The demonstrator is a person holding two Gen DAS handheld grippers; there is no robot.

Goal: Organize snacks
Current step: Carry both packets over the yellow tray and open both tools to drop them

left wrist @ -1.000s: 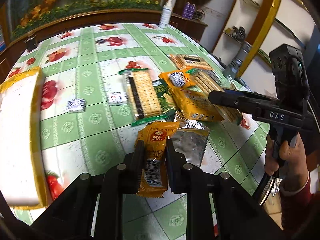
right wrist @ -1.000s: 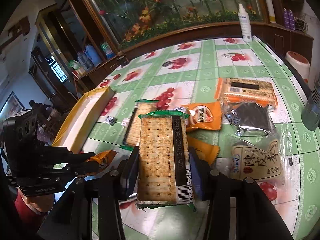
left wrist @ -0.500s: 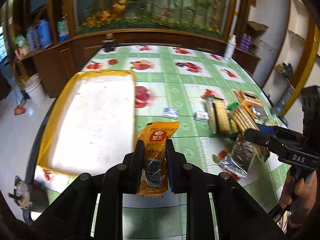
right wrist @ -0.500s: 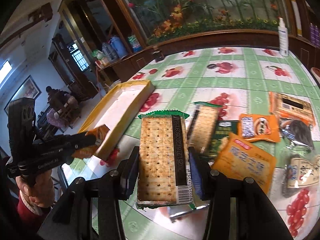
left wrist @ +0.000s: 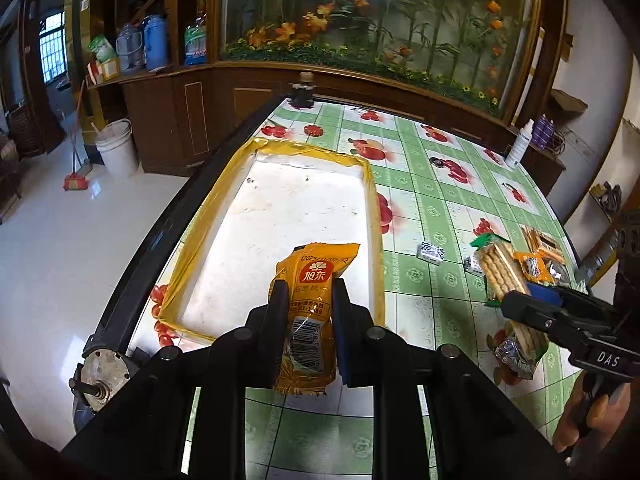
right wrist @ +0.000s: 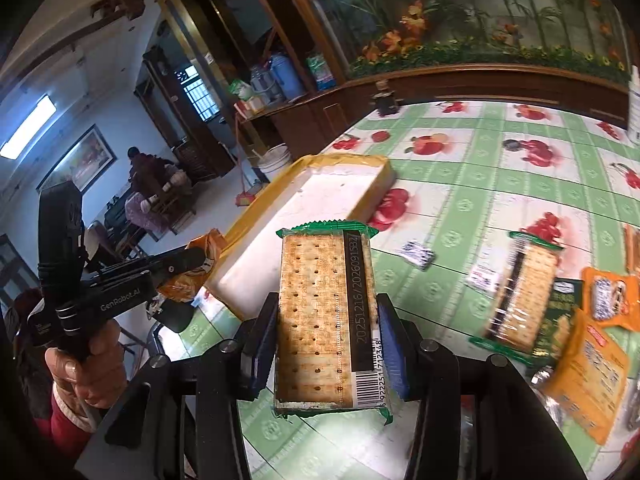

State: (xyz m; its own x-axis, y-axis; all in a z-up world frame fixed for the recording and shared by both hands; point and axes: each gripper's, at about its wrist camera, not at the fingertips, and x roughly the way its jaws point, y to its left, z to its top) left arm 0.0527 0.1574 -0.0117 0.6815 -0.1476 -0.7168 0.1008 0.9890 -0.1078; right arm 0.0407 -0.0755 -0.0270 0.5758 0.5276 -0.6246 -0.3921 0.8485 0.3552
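Above the near end of the yellow-rimmed tray [left wrist: 374, 216], the left tool [left wrist: 306, 312] grips an orange snack packet [left wrist: 310, 280]. Beside it over the bench [left wrist: 436, 200], the right tool [right wrist: 326, 340] clamps a green-edged cracker pack [right wrist: 320, 312].

two black two-finger claws, left claw [left wrist: 306, 312] and right claw [right wrist: 326, 344], one orange foil snack packet [left wrist: 310, 312], two green-edged clear cracker packs [right wrist: 326, 316] [right wrist: 524, 292], one yellow-rimmed white foam tray [left wrist: 276, 208], two small black-and-white wrapped candies [left wrist: 431, 252] [left wrist: 475, 266], one white spray bottle [left wrist: 520, 146]
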